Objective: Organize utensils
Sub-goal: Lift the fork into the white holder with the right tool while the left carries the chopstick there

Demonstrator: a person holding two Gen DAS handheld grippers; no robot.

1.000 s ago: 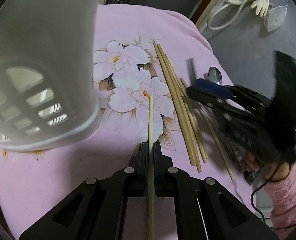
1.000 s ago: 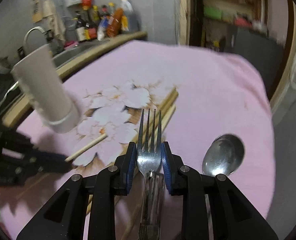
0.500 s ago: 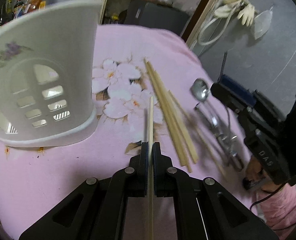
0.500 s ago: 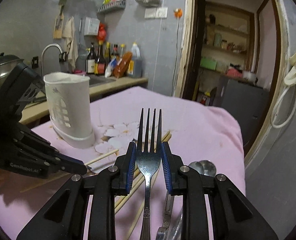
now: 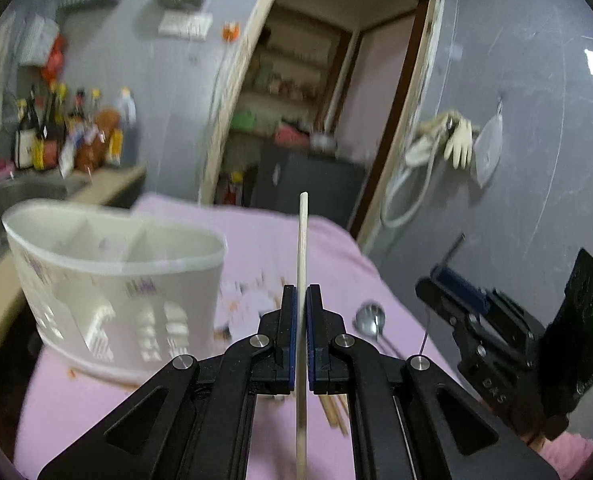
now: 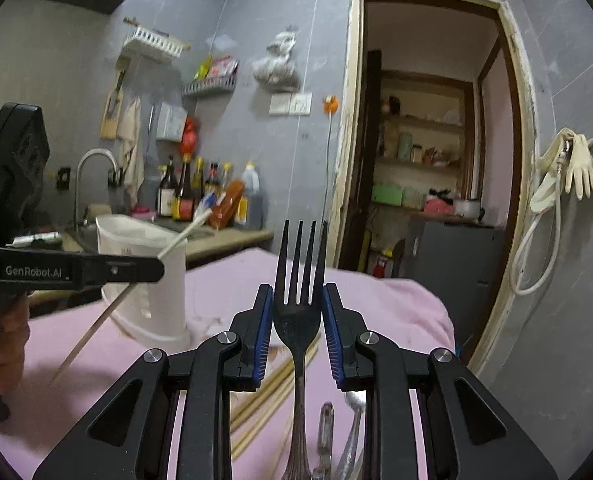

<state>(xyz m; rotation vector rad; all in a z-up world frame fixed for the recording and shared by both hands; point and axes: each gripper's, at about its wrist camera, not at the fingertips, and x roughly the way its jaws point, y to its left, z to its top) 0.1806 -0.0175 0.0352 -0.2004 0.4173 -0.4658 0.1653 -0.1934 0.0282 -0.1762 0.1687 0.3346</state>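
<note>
A pink cloth (image 5: 288,236) covers the table; grey kitchen walls behind. Left gripper (image 5: 301,300) clamps a chopstick (image 5: 302,248); right gripper (image 6: 298,304) clamps a fork (image 6: 300,280).

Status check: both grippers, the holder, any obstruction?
Left gripper shut on chopstick. Right gripper shut on fork. White holder upright, compartments open. No obstruction seen.

Both grippers are matte black plastic with blue ribbed pads (image 6: 263,334) and silver screws at the finger pivots. The left gripper (image 6: 152,269) has white "GenRobot.AI" lettering, the right gripper (image 5: 442,282) shows a green LED, and there's a pink sleeve (image 5: 572,454).
</note>
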